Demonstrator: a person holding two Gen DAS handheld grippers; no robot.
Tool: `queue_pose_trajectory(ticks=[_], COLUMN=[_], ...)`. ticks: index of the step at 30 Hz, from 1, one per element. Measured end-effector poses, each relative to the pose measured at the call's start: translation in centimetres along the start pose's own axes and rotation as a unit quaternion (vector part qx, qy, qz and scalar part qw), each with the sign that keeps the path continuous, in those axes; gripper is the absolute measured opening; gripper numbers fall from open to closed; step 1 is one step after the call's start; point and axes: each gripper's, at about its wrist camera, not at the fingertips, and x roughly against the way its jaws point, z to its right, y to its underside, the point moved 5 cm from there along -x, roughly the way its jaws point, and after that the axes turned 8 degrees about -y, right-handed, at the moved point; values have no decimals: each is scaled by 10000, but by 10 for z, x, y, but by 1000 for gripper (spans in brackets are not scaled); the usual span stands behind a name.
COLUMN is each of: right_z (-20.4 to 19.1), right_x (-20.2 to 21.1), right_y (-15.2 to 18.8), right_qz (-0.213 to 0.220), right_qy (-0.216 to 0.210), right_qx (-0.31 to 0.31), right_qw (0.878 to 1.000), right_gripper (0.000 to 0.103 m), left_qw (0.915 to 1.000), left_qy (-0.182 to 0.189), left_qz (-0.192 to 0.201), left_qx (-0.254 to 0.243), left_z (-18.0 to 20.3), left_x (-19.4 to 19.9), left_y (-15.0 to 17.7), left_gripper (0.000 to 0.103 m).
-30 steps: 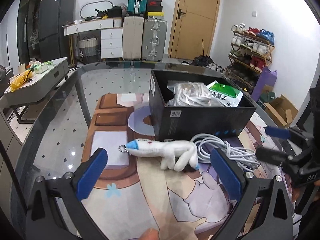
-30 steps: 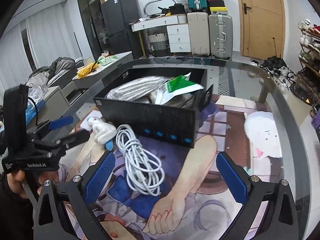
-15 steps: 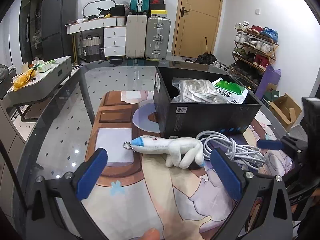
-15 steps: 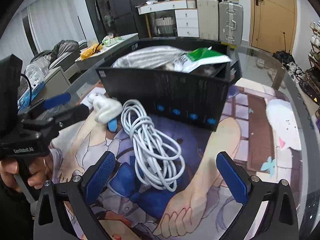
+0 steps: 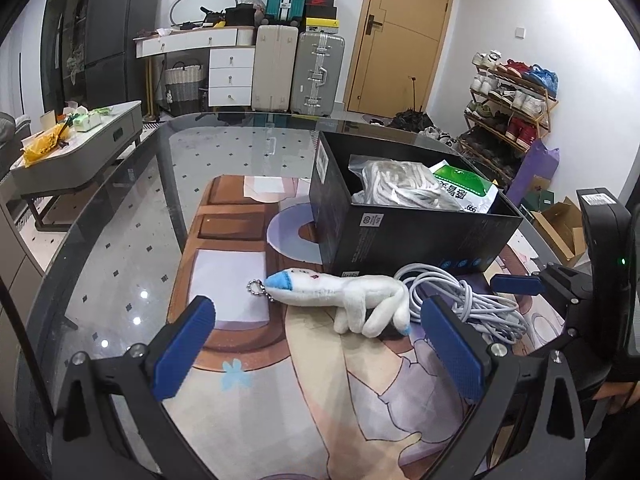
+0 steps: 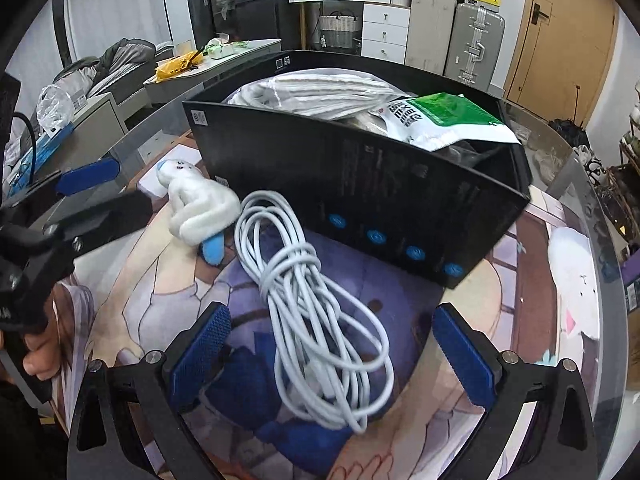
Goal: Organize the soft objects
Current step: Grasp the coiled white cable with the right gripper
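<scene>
My left gripper is wide open and holds nothing. My right gripper is wide open too. Both point forward, side by side.

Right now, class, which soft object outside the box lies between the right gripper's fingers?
The white coiled cable; the white plush toy lies off to its left, outside those fingers.

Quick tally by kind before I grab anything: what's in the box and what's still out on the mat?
Plush toys on the mat: 1, plush
Cable bundles on the mat: 1, cable
Bagged rope bundles in the box: 1, rope bag
Green-and-white packets in the box: 1, packet
Total: 4, with 2 still out.
</scene>
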Motion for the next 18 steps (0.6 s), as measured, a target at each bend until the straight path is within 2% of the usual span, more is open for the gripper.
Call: queue_pose_trajectory(ticks=[4,7,9,13,15,18], right_z=[2,-1,-1,0,2,5], right_x=[-2,2,5,10,13,19], right_y=[-6,-6,-4,0,5,12], right_qz=[40,128,191,280,338,384], right_qy=[-13,-62,-70,-89,-101,-157], right_qx=[-11,95,108,-8,-56,-133], right_qw=[10000,9999,9997,9996,9994,9991], right_gripper=[102,92,78,67,58,53], left_qw=[10000,10000,10000,10000,10000,10000], left_qy=[10,26,26,22,19,22], left_qz=[-40,-46,-63,-65,-72,-79], left_qx=[1,-5,2,-5,-11,-34], left_z=[0,0,0,1,1,1], left_x=[-1,-2,-2,-2,-2,-3], left_y=[1,1,1,1,2,2], left_gripper=[103,103,103,103,103,103])
